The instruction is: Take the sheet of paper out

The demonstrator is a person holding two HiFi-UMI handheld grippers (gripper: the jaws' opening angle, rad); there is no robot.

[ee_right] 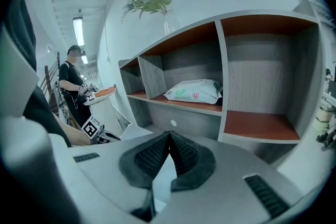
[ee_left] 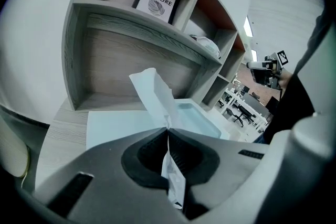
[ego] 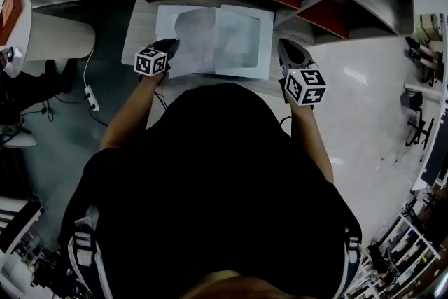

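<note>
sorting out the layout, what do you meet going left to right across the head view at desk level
power strip → left gripper → sheet of paper → light blue folder → right gripper

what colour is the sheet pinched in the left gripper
The sheet is white, clearest in the left gripper view.

Black top (ego: 224,171), white-striped sleeves (ego: 84,245); grey left gripper (ego: 172,45), right gripper (ego: 285,45) carry marker cubes (ego: 151,61).
</note>
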